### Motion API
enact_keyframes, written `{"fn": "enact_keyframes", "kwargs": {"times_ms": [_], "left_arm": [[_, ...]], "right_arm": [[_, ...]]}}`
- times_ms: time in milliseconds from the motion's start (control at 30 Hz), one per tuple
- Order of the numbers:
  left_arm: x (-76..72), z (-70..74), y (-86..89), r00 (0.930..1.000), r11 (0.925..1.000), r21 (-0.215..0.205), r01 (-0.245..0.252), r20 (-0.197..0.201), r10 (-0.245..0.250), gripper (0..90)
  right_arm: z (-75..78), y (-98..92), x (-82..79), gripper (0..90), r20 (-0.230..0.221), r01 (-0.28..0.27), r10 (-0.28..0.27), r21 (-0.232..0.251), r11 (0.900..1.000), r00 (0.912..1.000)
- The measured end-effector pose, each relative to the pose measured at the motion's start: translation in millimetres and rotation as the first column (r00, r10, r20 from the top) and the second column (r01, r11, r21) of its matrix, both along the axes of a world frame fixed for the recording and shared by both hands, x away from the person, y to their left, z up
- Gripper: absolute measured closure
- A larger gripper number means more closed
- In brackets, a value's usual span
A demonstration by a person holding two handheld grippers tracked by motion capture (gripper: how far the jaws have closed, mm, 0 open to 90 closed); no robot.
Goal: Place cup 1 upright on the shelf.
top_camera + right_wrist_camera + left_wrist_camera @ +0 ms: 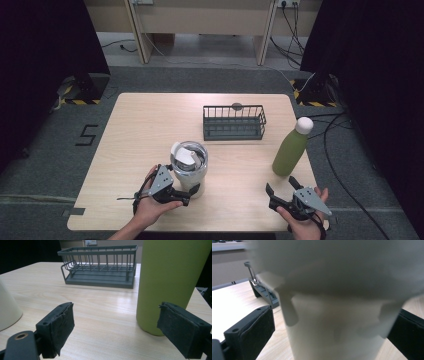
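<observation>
cream tumbler (332,315) sits between my left tool's (192,192) spread jaws, ungripped; right tool (283,188) open, green bottle (291,150) untouched at one o'clock.

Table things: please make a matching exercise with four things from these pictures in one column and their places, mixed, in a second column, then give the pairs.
Things:
1. cup
2. bottle
3. basket
4. right tool

Places:
A. far middle of the table
B. near right corner, open, holding nothing
C. between the jaws of the left tool
D. upright near the right edge

Pairs: 1-C, 2-D, 3-A, 4-B
</observation>
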State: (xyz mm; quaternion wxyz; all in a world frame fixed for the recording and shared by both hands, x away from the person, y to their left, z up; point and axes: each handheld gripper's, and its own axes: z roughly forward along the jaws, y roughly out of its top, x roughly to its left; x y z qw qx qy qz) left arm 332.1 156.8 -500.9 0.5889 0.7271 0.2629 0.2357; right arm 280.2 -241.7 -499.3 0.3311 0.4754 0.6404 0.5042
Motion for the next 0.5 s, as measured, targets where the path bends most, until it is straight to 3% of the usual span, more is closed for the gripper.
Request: {"fn": "enact_keyframes", "kwargs": {"times_ms": [433,500], "left_arm": [[10.5,-0.2,-10.8,0.9991,0.9999,-0.013,0.011,0.041,-0.010,0.0],[9.4,-0.3,-10.9,0.9980,0.9992,-0.015,0.038,0.052,-0.037,8.2]], "right_arm": [[-3.2,2.6,0.8,14.2,-0.013,-0.008,0.008,-0.002,1.000,0.9999],[-4.0,2.8,0.9,14.3,-0.013,-0.009,0.009,-0.005,1.000,0.9999]]}}
